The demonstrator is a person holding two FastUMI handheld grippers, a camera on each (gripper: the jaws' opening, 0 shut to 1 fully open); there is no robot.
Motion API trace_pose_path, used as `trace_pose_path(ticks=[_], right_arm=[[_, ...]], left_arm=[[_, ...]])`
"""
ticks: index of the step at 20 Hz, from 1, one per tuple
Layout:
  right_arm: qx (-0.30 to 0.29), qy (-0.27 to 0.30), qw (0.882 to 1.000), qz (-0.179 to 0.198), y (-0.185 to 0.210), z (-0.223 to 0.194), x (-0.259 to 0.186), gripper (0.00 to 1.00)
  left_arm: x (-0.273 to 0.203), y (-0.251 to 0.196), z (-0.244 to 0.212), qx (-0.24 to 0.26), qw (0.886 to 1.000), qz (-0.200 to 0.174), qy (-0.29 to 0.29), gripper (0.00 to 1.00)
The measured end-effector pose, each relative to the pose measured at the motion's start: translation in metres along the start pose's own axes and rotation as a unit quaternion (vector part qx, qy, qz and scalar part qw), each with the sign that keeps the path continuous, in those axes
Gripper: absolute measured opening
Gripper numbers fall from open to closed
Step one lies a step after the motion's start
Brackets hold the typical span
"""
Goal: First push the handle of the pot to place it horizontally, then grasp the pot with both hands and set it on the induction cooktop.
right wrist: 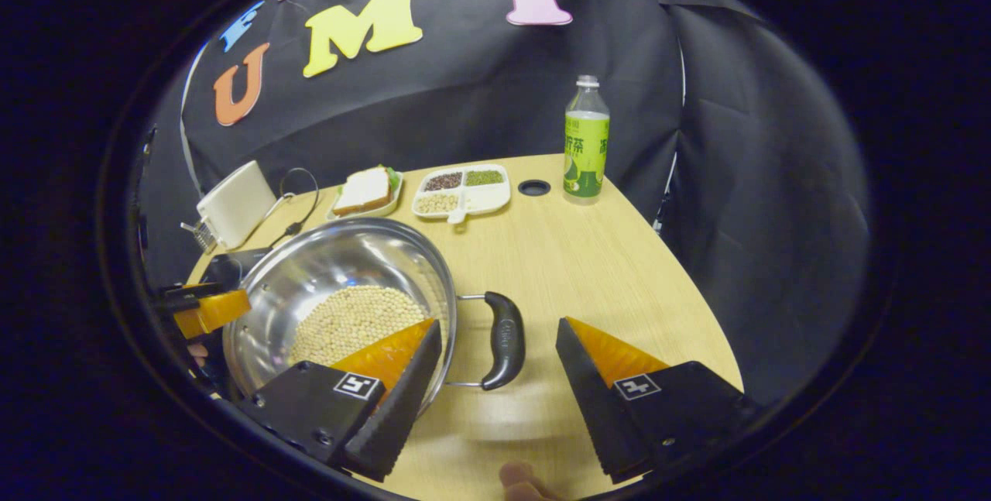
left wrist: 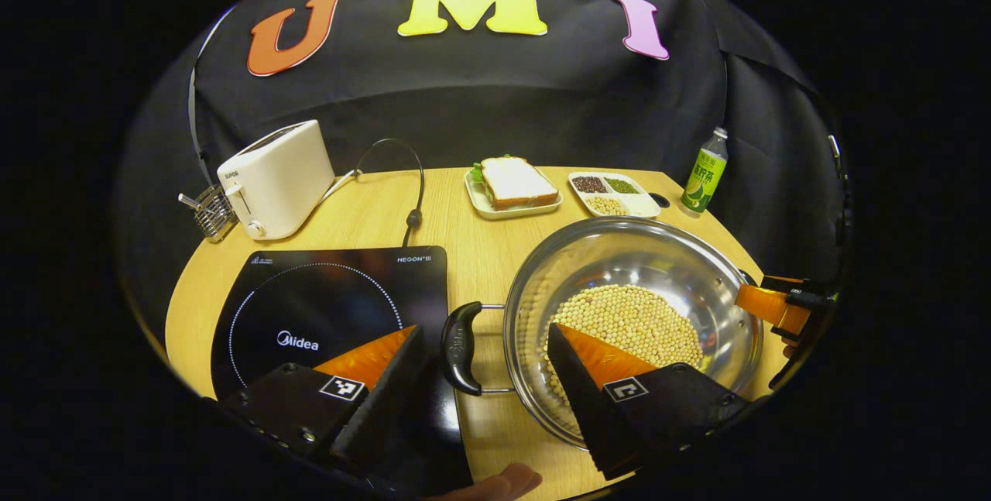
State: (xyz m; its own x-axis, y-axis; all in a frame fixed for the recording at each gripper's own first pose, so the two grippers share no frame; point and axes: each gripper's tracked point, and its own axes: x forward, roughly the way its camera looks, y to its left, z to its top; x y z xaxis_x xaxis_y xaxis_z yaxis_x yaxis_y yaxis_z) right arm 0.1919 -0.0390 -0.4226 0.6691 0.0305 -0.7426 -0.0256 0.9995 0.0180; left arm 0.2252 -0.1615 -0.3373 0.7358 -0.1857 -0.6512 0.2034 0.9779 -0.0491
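Observation:
A steel pot (left wrist: 681, 269) holding soybeans (left wrist: 631, 319) stands on the wooden table, just right of the black induction cooktop (left wrist: 310, 307). In the left gripper view, the pot's black left handle (left wrist: 462, 348) lies between the spread fingers of my left gripper (left wrist: 484, 331), which is open and not pressing on it. My right gripper (left wrist: 782, 307) shows at the pot's far rim. In the right gripper view, the pot (right wrist: 325, 269) is at the left. Its right handle (right wrist: 504, 340) sits inside my open right gripper (right wrist: 498, 327), untouched. My left gripper (right wrist: 203, 309) shows at the left edge.
At the back stand a white toaster (left wrist: 271, 176) with a wire rack (left wrist: 210, 211), a sandwich on a plate (left wrist: 513, 185), a divided tray of grains (left wrist: 615, 195) and a green bottle (right wrist: 586, 141). A black cable (left wrist: 414, 199) runs to the cooktop. Bare table (right wrist: 604, 269) lies right of the pot.

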Motion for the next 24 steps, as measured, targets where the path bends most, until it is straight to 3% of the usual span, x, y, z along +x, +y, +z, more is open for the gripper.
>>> trace_pose_path(ticks=[1, 2, 5, 7, 8, 9, 10, 11, 13, 14, 17, 21, 22, 23, 24], right_arm=[[0.002, 0.004, 1.0, -0.003, -0.001, -0.002, 0.004, 0.95], [0.002, 0.008, 1.0, -0.002, -0.001, -0.004, 0.01, 0.99], [0.006, 0.018, 1.0, 0.005, 0.002, -0.009, 0.017, 1.0], [0.004, 0.02, 1.0, 0.018, 0.006, -0.009, 0.018, 0.99], [0.002, 0.019, 0.999, 0.025, 0.009, -0.009, 0.019, 0.98], [0.002, 0.021, 0.999, 0.028, 0.01, -0.008, 0.019, 0.92], [0.002, 0.021, 0.999, 0.037, 0.015, -0.008, 0.019, 0.91], [0.007, 0.024, 0.999, 0.045, 0.019, -0.009, 0.019, 0.83], [0.011, 0.025, 0.999, 0.035, 0.018, -0.01, 0.02, 0.71], [0.009, 0.026, 0.999, 0.028, 0.016, -0.01, 0.018, 0.7], [0.005, 0.029, 1.0, 0.001, 0.008, -0.013, 0.009, 0.65], [0.004, 0.013, 1.0, -0.016, -0.003, -0.011, -0.019, 0.63], [0.002, 0.006, 1.0, -0.018, -0.004, -0.01, -0.028, 0.64], [0.003, 0.004, 1.0, -0.021, -0.005, -0.01, -0.037, 0.64], [0.004, 0.002, 1.0, -0.022, -0.005, -0.01, -0.046, 0.63]], left_arm=[[0.004, 0.001, -0.001, -0.001, 1.0, -0.001, 0.004, 0.84], [0.007, 0.002, -0.003, -0.002, 1.0, -0.001, 0.007, 0.96], [0.014, 0.006, -0.004, 0.004, 1.0, 0.001, 0.002, 0.96], [0.015, 0.009, -0.005, 0.013, 1.0, 0.006, -0.003, 0.89], [0.018, 0.013, -0.005, 0.015, 1.0, 0.012, -0.006, 0.77], [0.017, 0.011, -0.004, 0.013, 1.0, 0.01, -0.009, 0.81], [0.018, 0.011, -0.005, 0.01, 1.0, 0.006, -0.011, 0.78], [0.017, 0.01, -0.004, 0.004, 1.0, -0.002, -0.014, 0.77], [0.019, 0.005, -0.002, -0.014, 1.0, -0.017, -0.019, 0.51], [0.017, 0.006, -0.001, -0.018, 0.999, -0.019, -0.019, 0.6], [0.012, 0.001, -0.006, 0.0, 1.0, -0.018, -0.015, 0.57], [-0.004, -0.014, -0.016, -0.016, 0.999, -0.039, -0.004, 0.54], [-0.012, -0.016, -0.014, -0.015, 0.999, -0.041, -0.01, 0.63], [-0.019, -0.017, -0.012, -0.013, 0.999, -0.042, -0.016, 0.44], [-0.026, -0.017, -0.011, -0.014, 0.999, -0.044, -0.02, 0.54]])
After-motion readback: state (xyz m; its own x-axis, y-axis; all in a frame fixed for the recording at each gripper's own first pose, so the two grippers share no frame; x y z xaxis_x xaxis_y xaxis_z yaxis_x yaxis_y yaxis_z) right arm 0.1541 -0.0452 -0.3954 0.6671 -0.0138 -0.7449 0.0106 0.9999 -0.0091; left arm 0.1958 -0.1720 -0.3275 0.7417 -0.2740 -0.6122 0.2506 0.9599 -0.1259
